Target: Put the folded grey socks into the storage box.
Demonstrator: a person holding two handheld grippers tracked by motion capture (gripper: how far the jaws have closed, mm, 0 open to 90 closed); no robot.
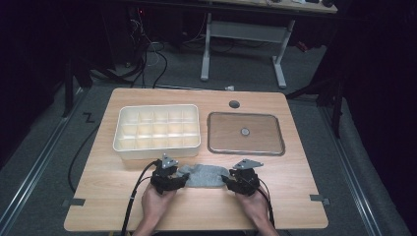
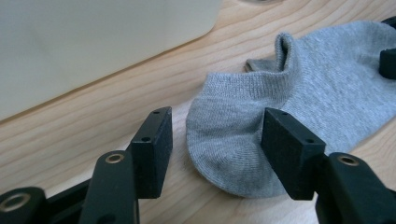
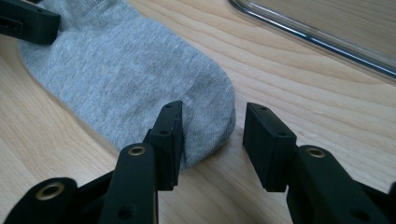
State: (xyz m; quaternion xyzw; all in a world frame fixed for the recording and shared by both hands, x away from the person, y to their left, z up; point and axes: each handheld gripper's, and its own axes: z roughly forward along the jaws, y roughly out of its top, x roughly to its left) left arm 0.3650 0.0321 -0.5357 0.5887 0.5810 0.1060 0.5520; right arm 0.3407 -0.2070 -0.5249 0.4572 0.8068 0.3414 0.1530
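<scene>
A grey ankle sock (image 1: 204, 175) lies flat on the wooden table near its front edge, between my two grippers. My left gripper (image 1: 184, 178) is at the sock's left end. In the left gripper view this gripper (image 2: 217, 135) stands open around the sock's rounded heel (image 2: 233, 140), its pads not pressing on it. My right gripper (image 1: 225, 180) is at the right end. In the right gripper view it (image 3: 212, 126) is open astride the toe of the sock (image 3: 130, 60), one jaw resting on the cloth and the other off it.
A white box (image 1: 156, 150) divided into several compartments stands behind the left gripper, its wall (image 2: 93, 42) close by. A clear shallow tray (image 1: 246, 151) with a small round piece in it lies at the back right, its rim (image 3: 308, 35) near the right gripper.
</scene>
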